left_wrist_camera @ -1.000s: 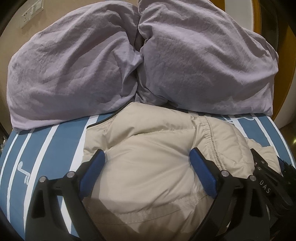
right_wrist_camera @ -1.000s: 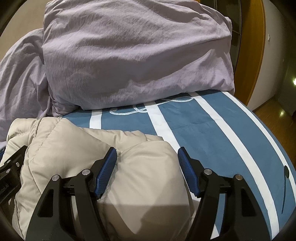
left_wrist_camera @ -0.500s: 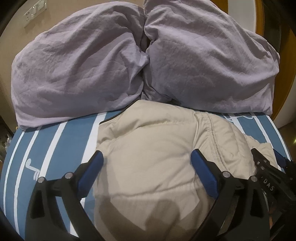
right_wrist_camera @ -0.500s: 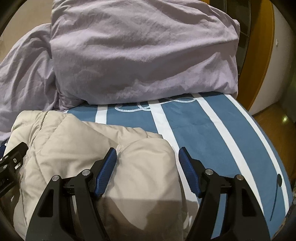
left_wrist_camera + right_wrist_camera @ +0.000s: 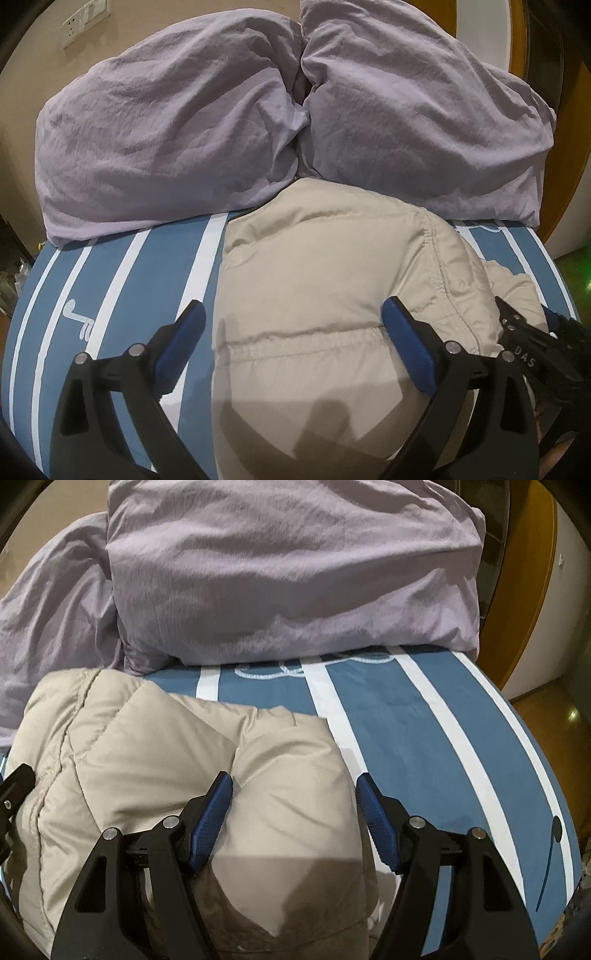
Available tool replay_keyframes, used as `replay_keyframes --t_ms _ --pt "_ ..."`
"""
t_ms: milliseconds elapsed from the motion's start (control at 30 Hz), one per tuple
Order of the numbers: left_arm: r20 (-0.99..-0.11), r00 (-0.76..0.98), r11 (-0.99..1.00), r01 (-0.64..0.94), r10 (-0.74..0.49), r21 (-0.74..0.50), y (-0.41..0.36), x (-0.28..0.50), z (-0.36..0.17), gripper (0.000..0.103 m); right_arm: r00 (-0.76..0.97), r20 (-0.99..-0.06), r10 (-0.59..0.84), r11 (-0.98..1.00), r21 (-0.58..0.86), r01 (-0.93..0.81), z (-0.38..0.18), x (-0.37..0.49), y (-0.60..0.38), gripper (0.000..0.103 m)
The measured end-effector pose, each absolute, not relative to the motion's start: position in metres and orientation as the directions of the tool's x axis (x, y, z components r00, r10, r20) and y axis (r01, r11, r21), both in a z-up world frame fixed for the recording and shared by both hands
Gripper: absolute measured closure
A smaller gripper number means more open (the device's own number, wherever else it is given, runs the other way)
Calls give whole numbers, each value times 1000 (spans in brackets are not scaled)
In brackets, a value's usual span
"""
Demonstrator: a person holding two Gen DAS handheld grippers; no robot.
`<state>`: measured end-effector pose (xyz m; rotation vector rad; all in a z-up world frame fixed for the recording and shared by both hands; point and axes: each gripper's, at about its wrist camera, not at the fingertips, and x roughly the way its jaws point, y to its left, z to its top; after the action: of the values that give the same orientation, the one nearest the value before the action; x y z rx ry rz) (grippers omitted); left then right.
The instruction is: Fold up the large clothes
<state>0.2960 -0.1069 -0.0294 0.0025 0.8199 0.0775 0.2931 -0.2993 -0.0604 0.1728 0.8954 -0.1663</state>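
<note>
I noted a blue bed sheet (image 5: 424, 738) with white stripes, lilac pillows (image 5: 166, 140) at the head, beige jacket (image 5: 314, 277) between both tools, left tool (image 5: 291, 328) and right tool (image 5: 295, 797) spread, wooden floor (image 5: 546, 709) beyond.

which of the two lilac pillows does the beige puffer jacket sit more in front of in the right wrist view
The big crumpled lilac pillow filling the centre and right; the padded beige jacket lies below it. The other lilac pillow only shows at the left edge.

A beige quilted puffer jacket (image 5: 325, 295) lies bundled in puffy folds on the bed, an elastic-gathered seam running across it. It sits between and beneath the left tongs (image 5: 291, 328). Its right-hand fold bulges up between the right tongs (image 5: 295, 794).
</note>
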Motion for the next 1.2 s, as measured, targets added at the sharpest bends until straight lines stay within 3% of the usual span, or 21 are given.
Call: replay_keyframes --t_ms 133,233,533,900,1200 --pt "-749 661 998 -68 46 2 -97 293 -22 7 626 -780 6 971 153 181 -50 287 -311 31" --pt "-764 645 997 -71 26 -26 -79 292 -18 7 628 -772 100 960 241 144 -42 281 -331 12" --pt "-819 560 971 -103 -123 -216 -32 295 -28 7 472 -750 464 823 561 83 -65 289 -369 1" --pt "-823 495 932 -69 -277 -355 -38 300 -48 2 349 -703 620 711 691 128 -102 303 -366 1" --pt "-759 465 801 -156 -456 -578 -21 305 -82 2 270 -664 697 657 743 128 -120 316 -366 1"
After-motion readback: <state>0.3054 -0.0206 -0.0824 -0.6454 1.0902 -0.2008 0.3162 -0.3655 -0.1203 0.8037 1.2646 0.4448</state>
